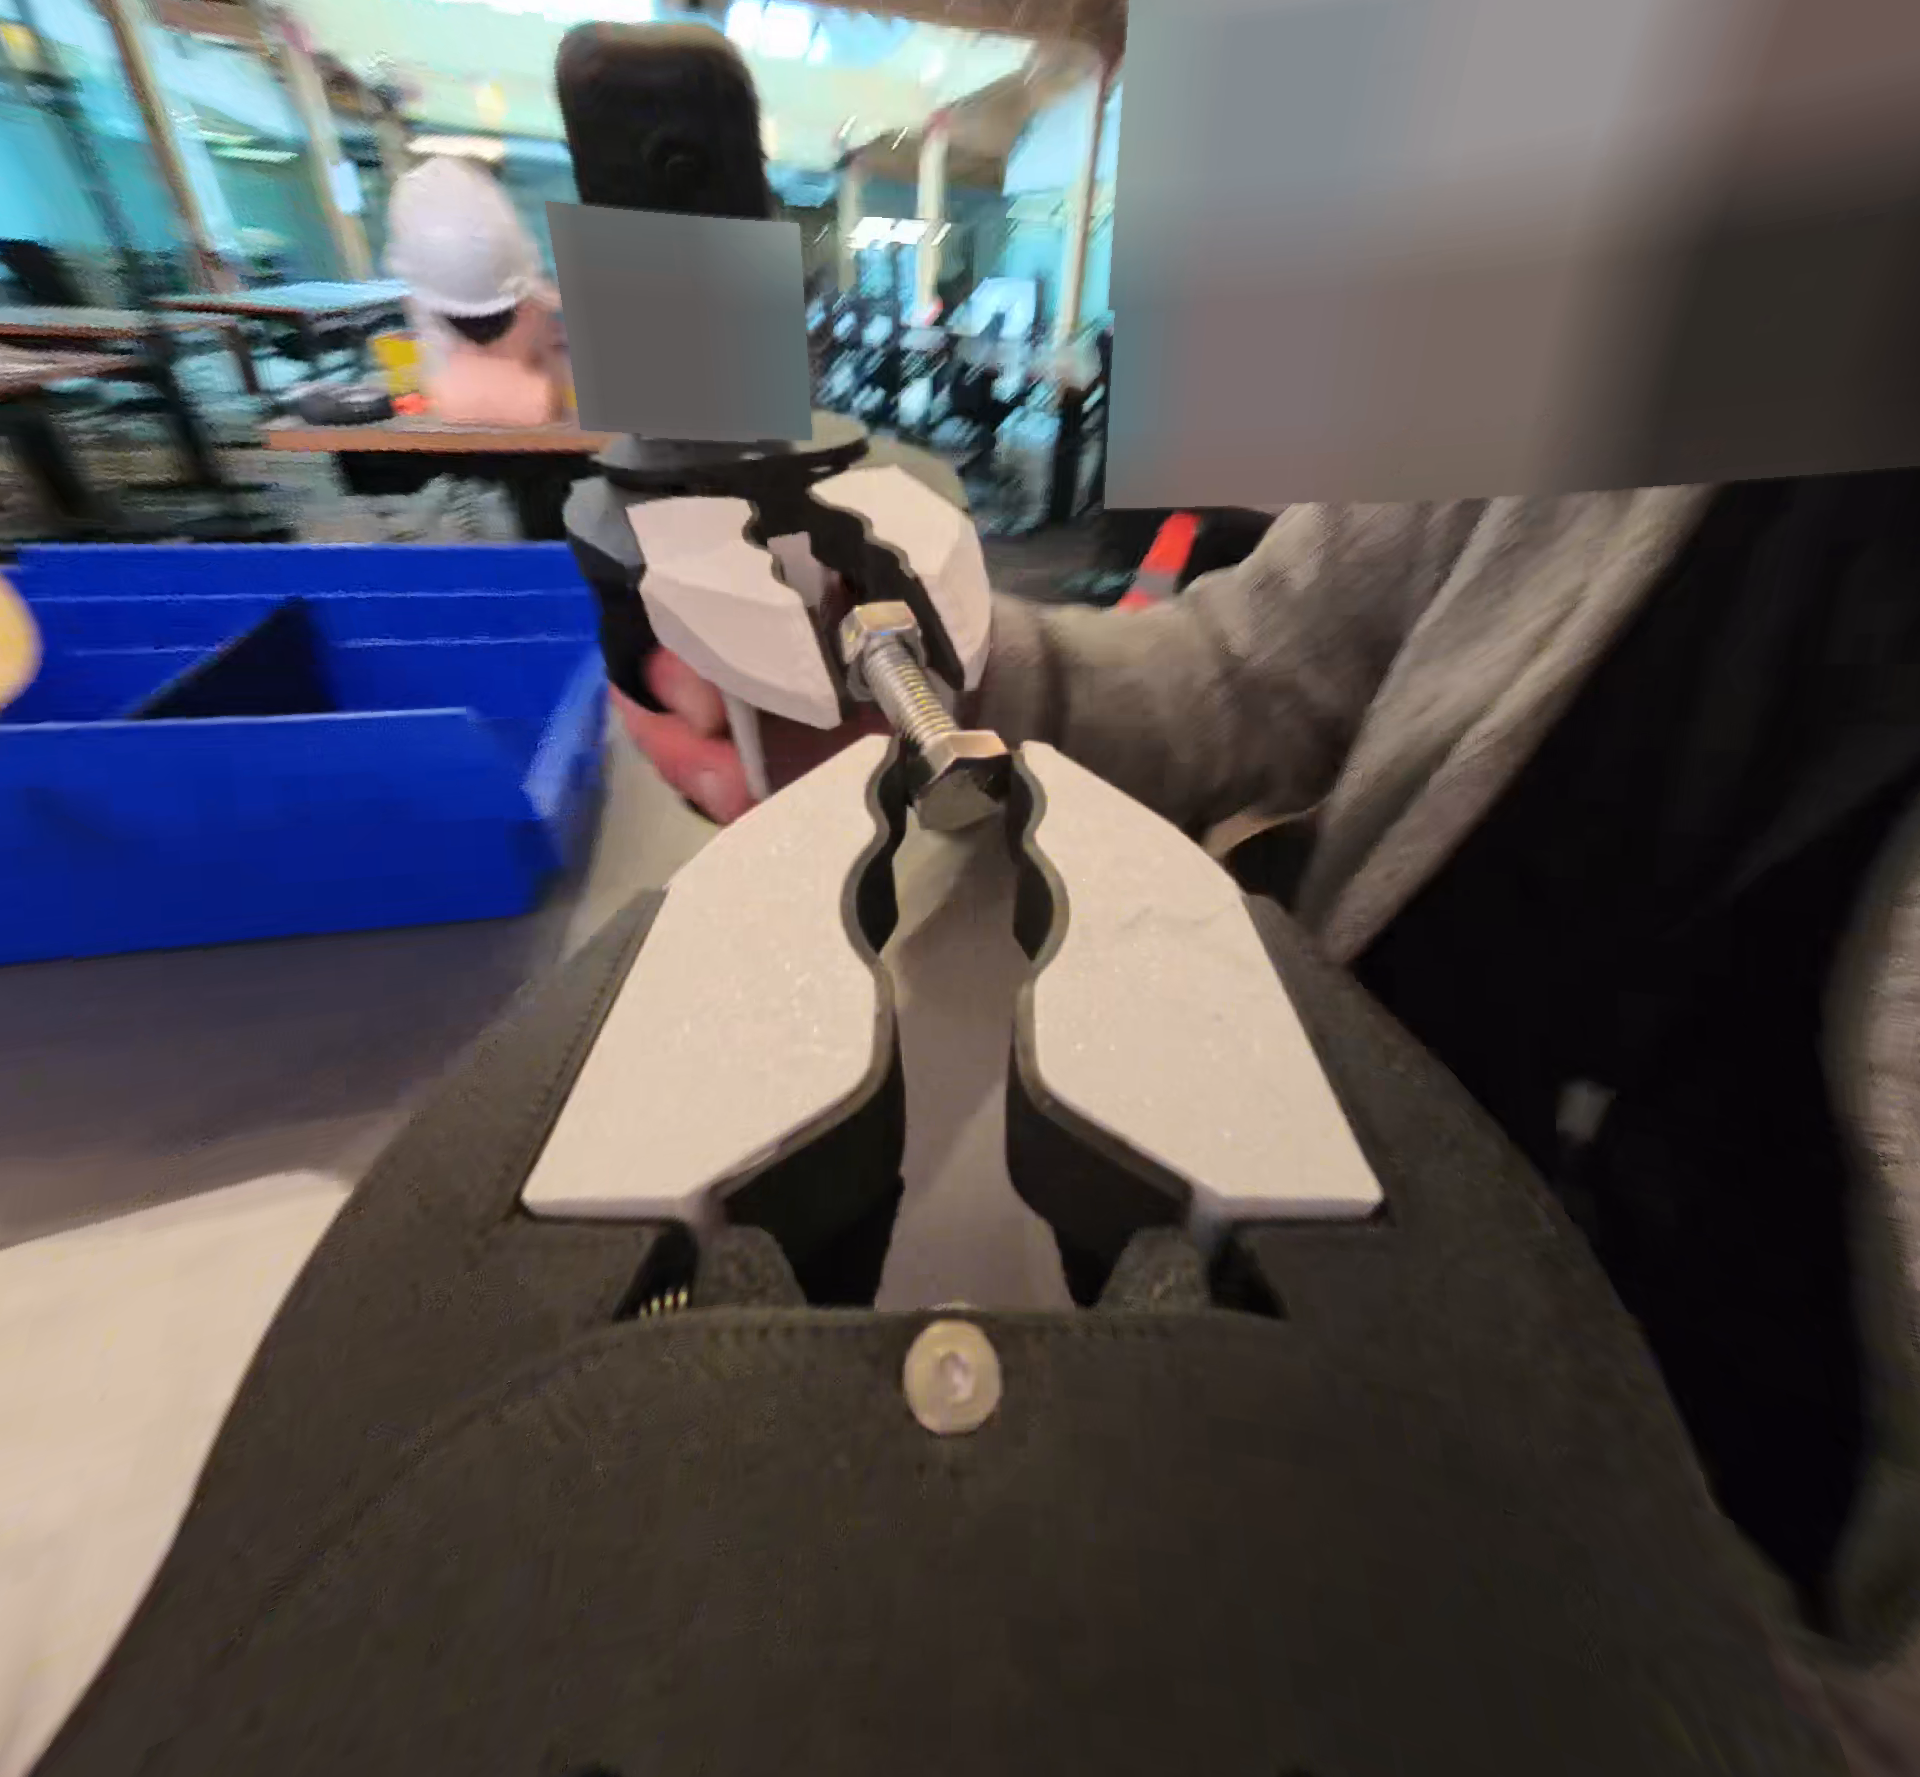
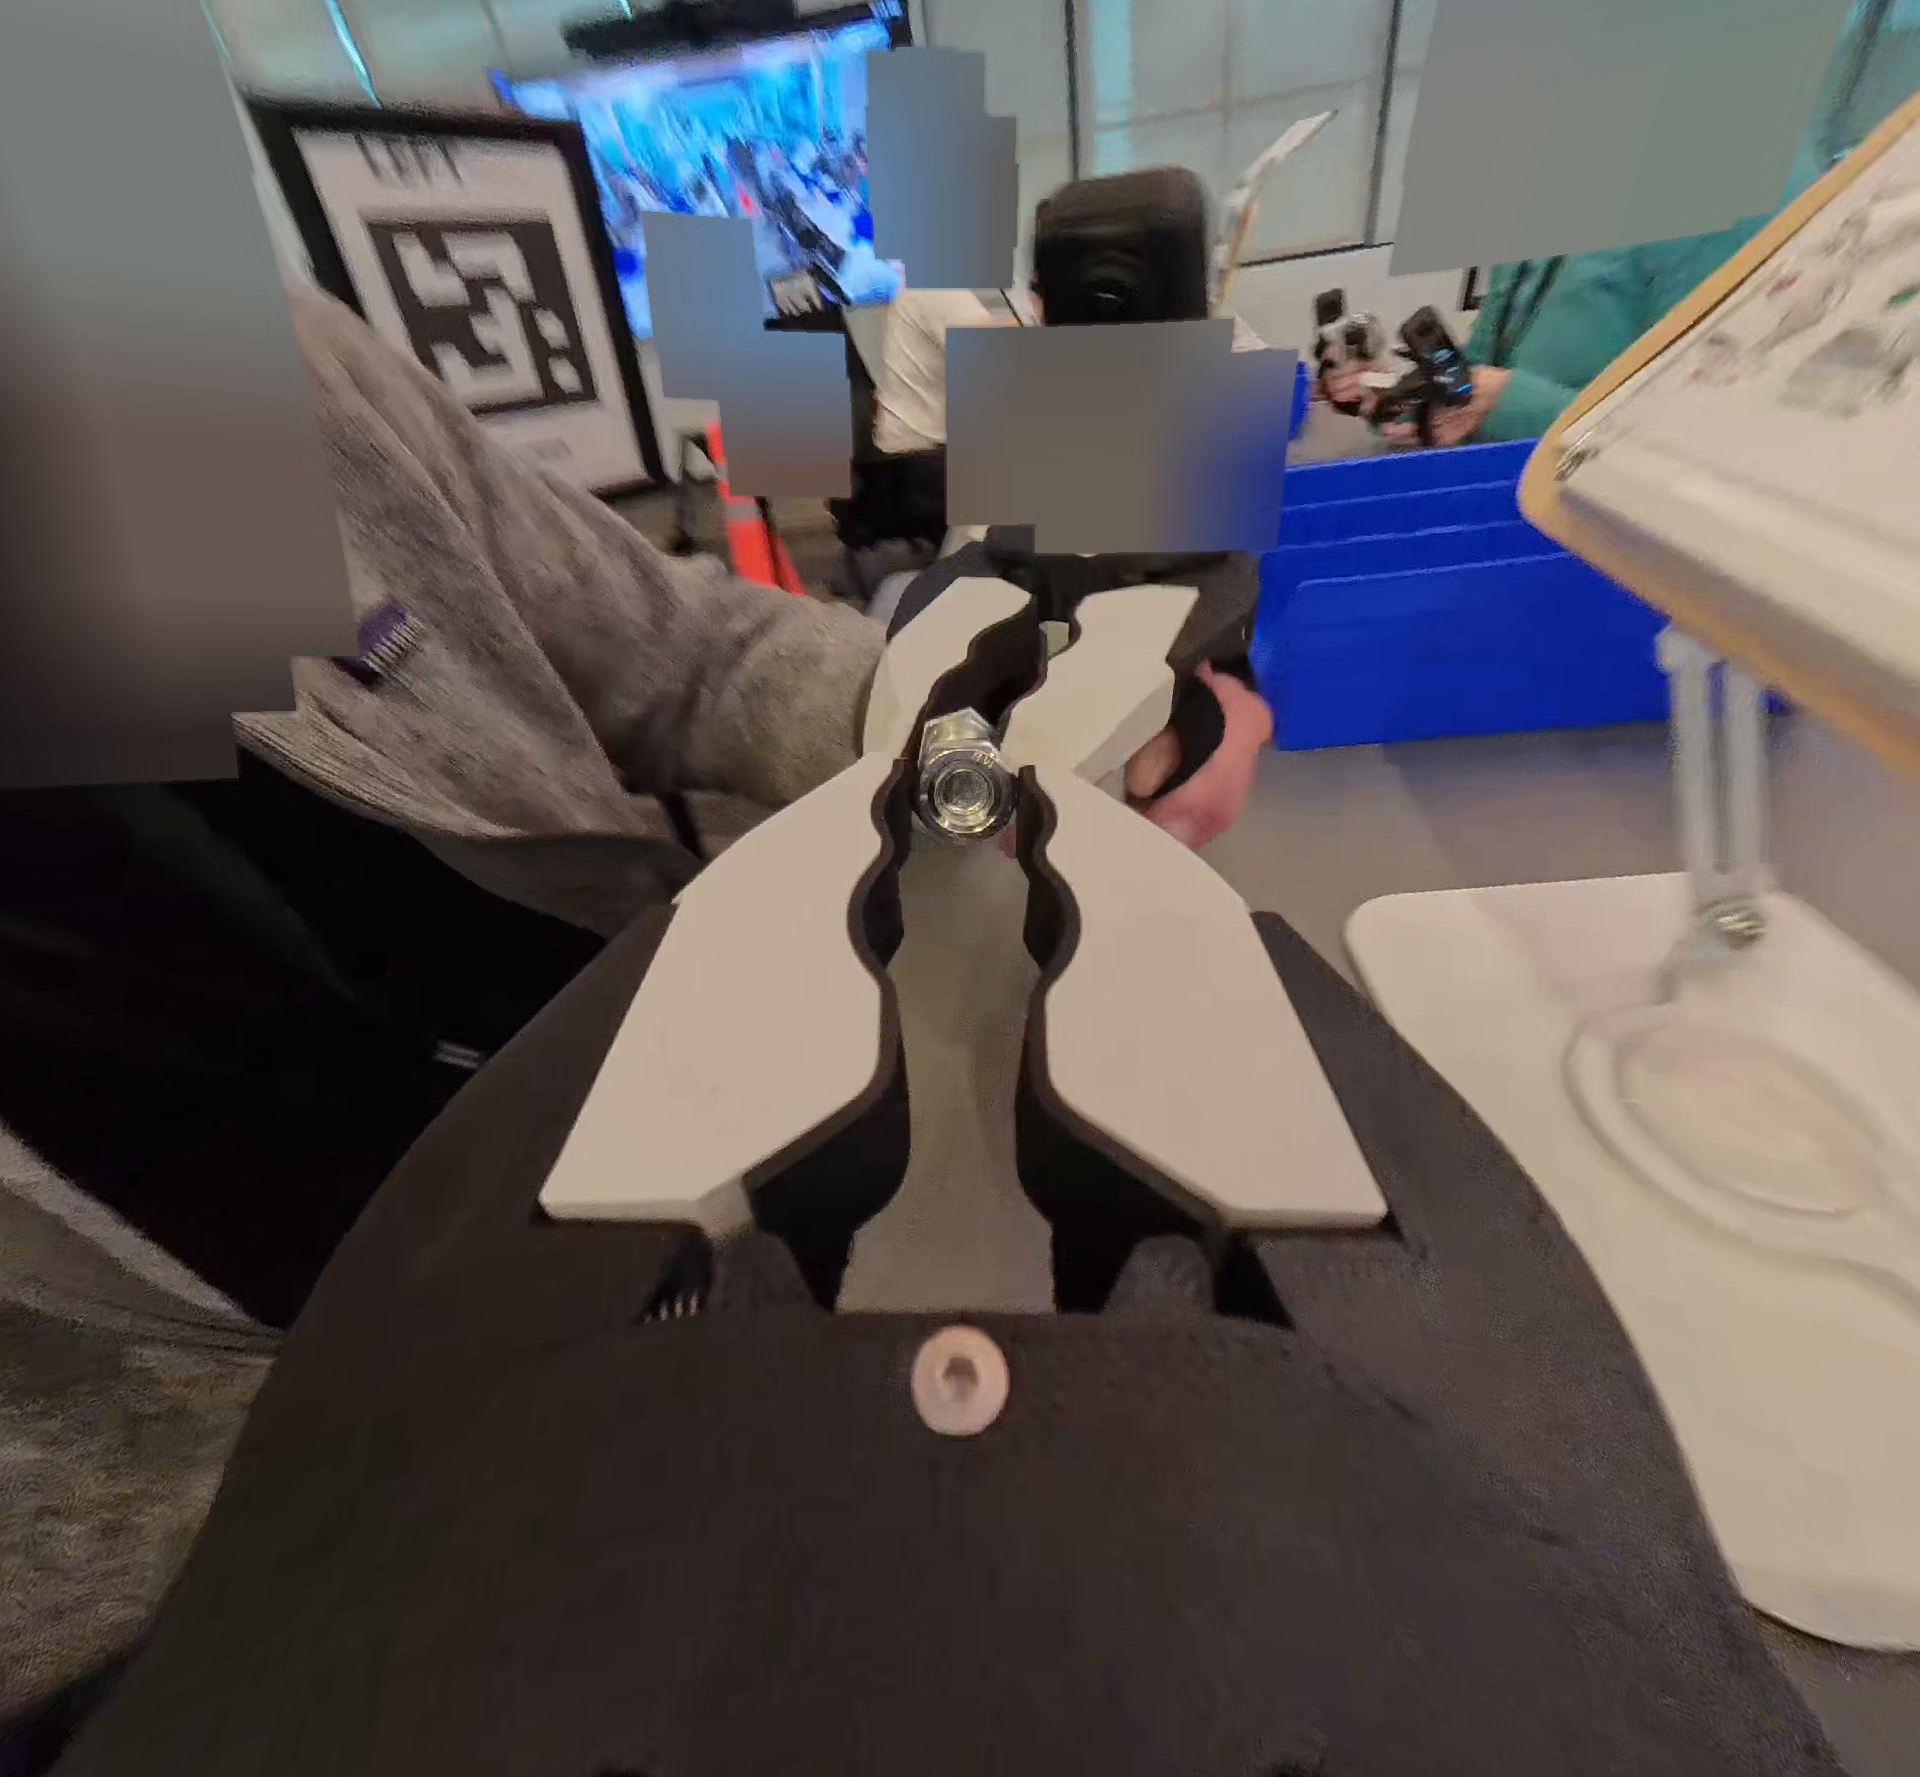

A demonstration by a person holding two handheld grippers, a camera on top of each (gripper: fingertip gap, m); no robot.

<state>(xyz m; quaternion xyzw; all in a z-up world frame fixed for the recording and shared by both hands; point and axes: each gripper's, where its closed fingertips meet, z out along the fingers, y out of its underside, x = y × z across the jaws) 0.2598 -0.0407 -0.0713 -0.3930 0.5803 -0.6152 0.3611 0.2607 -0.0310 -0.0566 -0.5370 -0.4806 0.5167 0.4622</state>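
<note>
Steel bolt (image 1: 914, 719) held in the air between the two grippers, above the grey table (image 1: 260, 1083), just right of the blue bin (image 1: 270, 813). Shank threaded, bright; hex head (image 1: 961, 777) and hex nut (image 1: 878, 631) both shiny with flat facets.

Left gripper (image 1: 956, 782): jaws nearly closed, black wavy pads pressed on the flats of the head. Right gripper (image 2: 964, 797): jaws closed on the nut, pads against its sides; in the right wrist view the bolt is seen end-on. The two sets of fingertips face each other with only the bare shank between them.

Fingers (image 1: 727, 1021) are matt pale plates with a fine grain, rounded outer edges, scalloped inner edges lined in black. Bodies are black, textured.

Outward from the bolt: a grey knit sleeve (image 1: 1247, 688) right behind it, a hand (image 2: 1195, 771) round the far grip. Bin is smooth hard plastic with straight walls and a slanted divider; its near corner is close to the grippers. Below the bolt the table is bare. In the right wrist view, right of the bolt, a white rounded base (image 2: 1558, 1052) carries a clear stem (image 2: 1714, 792) and a tilted, wood-edged board (image 2: 1766, 439) overhanging that side.
</note>
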